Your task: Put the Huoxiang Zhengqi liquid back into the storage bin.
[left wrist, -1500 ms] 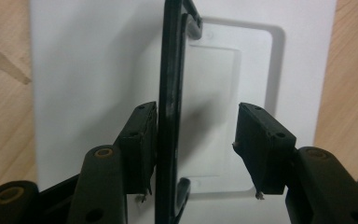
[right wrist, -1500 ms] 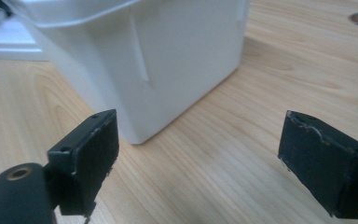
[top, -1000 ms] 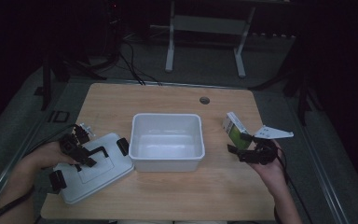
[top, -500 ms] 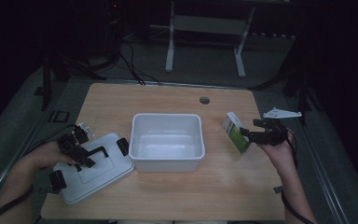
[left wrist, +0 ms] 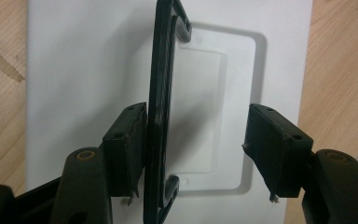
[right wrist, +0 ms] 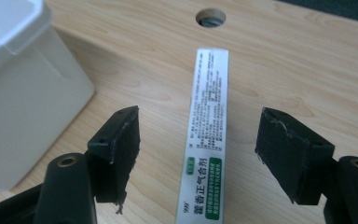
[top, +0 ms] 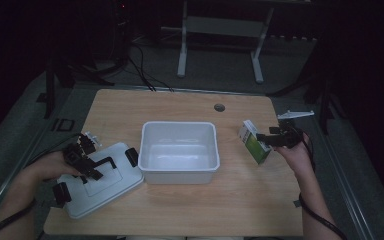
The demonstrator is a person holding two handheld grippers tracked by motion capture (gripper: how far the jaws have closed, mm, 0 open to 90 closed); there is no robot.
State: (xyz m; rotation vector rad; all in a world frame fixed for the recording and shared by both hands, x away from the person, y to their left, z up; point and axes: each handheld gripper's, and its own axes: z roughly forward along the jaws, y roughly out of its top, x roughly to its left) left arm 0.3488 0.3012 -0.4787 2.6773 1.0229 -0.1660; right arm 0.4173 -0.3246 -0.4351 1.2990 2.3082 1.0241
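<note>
A small green and white box stands on the table, right of the white tub. My right gripper reaches it from the right. In the right gripper view the box sits between the pads, which have just been closing, with a gap on each side. A white lid with black clips lies at the left. My left gripper is over it, open around its raised black handle. The left pad is against the handle and the right pad stands clear.
A round cable hole lies near the table's far edge, behind the box. The tub's wall is close on the left of my right gripper. A metal stand is on the floor beyond the table.
My right hand moved away from the person along the table's right side, bringing its jaws around the standing box. The left hand and lid stayed put.
</note>
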